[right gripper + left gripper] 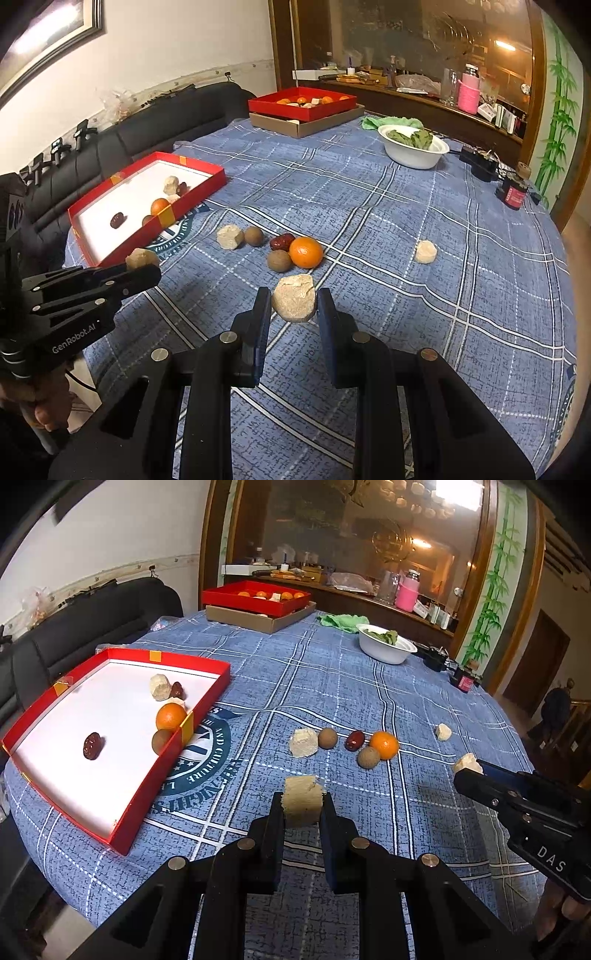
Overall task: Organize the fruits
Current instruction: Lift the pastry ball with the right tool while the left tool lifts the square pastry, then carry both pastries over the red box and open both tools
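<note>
Left wrist view gives me the round table under its blue plaid cloth point(332, 686), the biggest thing in sight. On its near left lies the shallow red cardboard tray with a white floor point(48, 738); inside it I count a round orange mandarin point(170, 717), a brown round longan point(162, 741), two dark red wrinkled dates point(92, 746) and a pale crumbly beige lump point(160, 687). At the far edge a second red tray of fruit sits on a flat brown cardboard box point(258, 620), and to its right stands a white plastic bowl of green leaves point(386, 649), with a crumpled green cloth point(341, 622) just behind it.

Loose on the cloth, well apart from the near tray, I see a cluster: another beige lump point(303, 742), a longan beside it, a date, a second longan and an orange mandarin point(384, 744) touching that longan. One small beige piece point(443, 732) lies alone further right.

My left gripper point(301, 805) is clamped on a squarish beige lump point(300, 797), held clear above the cloth. In the right wrist view my right gripper point(294, 304) has its jaws pressed on a rounder beige lump point(294, 297), also lifted off the table.
</note>
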Demonstrator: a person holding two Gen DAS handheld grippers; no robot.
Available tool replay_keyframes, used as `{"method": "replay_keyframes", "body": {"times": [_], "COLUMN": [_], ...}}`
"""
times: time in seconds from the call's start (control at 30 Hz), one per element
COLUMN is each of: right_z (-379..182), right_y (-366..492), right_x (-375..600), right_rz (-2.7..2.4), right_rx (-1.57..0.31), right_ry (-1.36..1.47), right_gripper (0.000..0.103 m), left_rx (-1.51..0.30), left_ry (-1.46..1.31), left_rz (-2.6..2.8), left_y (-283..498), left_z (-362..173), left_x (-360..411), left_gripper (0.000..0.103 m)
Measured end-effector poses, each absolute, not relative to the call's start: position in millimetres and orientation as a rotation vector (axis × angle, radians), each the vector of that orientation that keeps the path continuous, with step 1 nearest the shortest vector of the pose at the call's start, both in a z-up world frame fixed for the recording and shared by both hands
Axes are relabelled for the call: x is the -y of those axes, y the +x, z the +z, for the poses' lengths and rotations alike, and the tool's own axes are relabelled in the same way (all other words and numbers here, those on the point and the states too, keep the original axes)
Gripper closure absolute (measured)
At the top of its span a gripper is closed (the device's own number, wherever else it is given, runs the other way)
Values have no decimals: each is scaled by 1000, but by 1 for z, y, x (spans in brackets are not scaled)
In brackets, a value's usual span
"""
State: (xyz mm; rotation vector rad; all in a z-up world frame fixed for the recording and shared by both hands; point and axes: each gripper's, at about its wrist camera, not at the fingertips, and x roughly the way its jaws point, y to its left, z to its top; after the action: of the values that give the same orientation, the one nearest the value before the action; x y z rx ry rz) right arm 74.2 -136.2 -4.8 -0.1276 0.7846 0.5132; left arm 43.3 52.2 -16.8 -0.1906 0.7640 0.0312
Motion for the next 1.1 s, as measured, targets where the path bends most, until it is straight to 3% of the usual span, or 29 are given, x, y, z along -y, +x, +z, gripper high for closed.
{"method": "replay_keyframes", "body": {"times": [1.1], "right_z": [17], "right_y": [72], "right_x": [75], "right_rz": [642], "right_rx": [-729], "right_ry": [-172], "right_gripper": [79], "left_rx": [-732], "left_ry": [-236], "left_rz": [124], "left_y": [46], "left_z": [-5], "left_x": [-96], "left_gripper": [86]}}
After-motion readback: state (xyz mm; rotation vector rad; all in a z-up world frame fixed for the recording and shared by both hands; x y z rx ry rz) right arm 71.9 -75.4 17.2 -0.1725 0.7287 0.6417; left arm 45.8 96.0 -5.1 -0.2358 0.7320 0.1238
